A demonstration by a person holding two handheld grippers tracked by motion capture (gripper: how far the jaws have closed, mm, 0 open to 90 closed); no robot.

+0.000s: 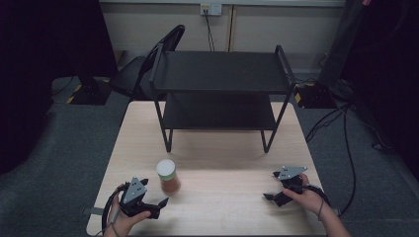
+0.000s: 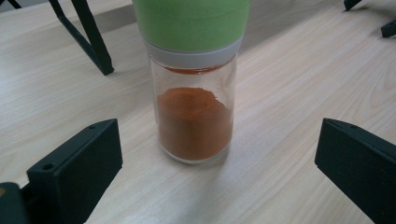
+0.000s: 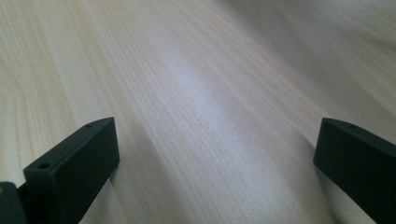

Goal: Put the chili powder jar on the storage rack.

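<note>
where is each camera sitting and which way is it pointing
High view: above the person's side, looking forward and down on the table and black rack; both hands show.
Left gripper view: on the left gripper, looking along its open jaws at the spice jar.
Right gripper view: on the right gripper, facing bare tabletop.
Shared: high and left gripper views both show the jar.
</note>
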